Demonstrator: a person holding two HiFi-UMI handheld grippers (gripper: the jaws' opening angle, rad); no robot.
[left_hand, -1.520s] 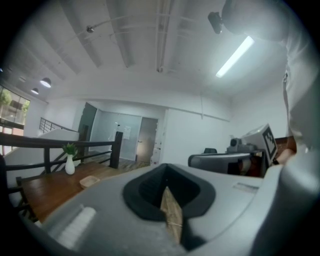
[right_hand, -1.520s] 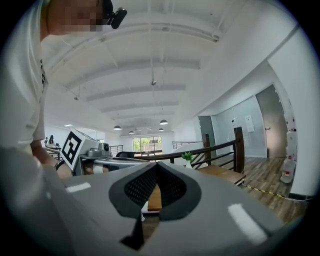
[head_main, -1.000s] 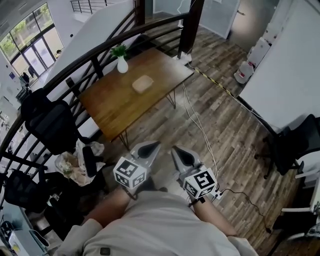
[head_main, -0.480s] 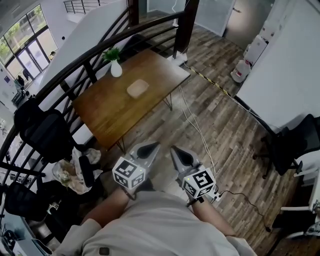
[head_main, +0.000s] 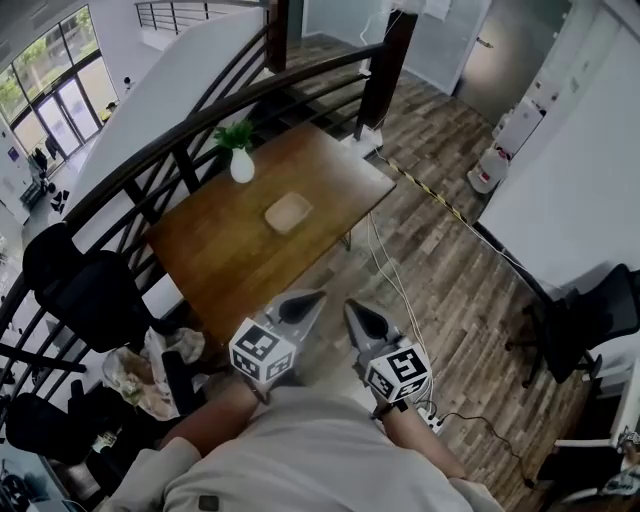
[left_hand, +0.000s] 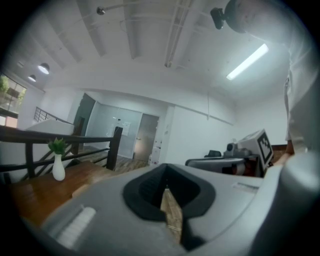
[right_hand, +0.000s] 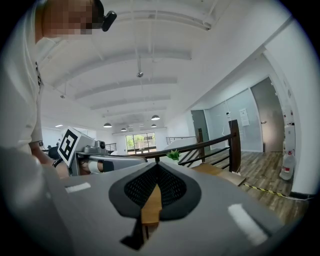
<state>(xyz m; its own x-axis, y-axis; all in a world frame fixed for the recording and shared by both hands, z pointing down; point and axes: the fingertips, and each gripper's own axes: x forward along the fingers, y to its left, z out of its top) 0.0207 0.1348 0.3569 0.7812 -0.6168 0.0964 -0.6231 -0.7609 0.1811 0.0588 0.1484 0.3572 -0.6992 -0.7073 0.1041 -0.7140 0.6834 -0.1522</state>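
Note:
I hold both grippers close in front of my chest, side by side, above the wood floor. The left gripper (head_main: 306, 300) is shut with nothing between its jaws, and its closed tips (left_hand: 165, 171) point toward a wooden table (head_main: 215, 262). The right gripper (head_main: 354, 308) is also shut and empty, with its tips (right_hand: 156, 167) aimed at the railing (right_hand: 215, 145). On the table stand a white vase with a green plant (head_main: 241, 164) and a small shallow tray (head_main: 288, 212). Each gripper's marker cube (left_hand: 263, 144) (right_hand: 68, 145) shows in the other's view.
A dark curved railing (head_main: 200, 115) runs behind the table. Black office chairs (head_main: 85, 290) stand at the left and another (head_main: 585, 325) at the right. Cables (head_main: 400, 285) and yellow-black tape (head_main: 440, 205) cross the floor. Water jugs (head_main: 494, 165) stand by a white wall.
The table with the vase and tray has come nearer in the head view. Both gripper views have shifted a little. The grippers stay shut and side by side.

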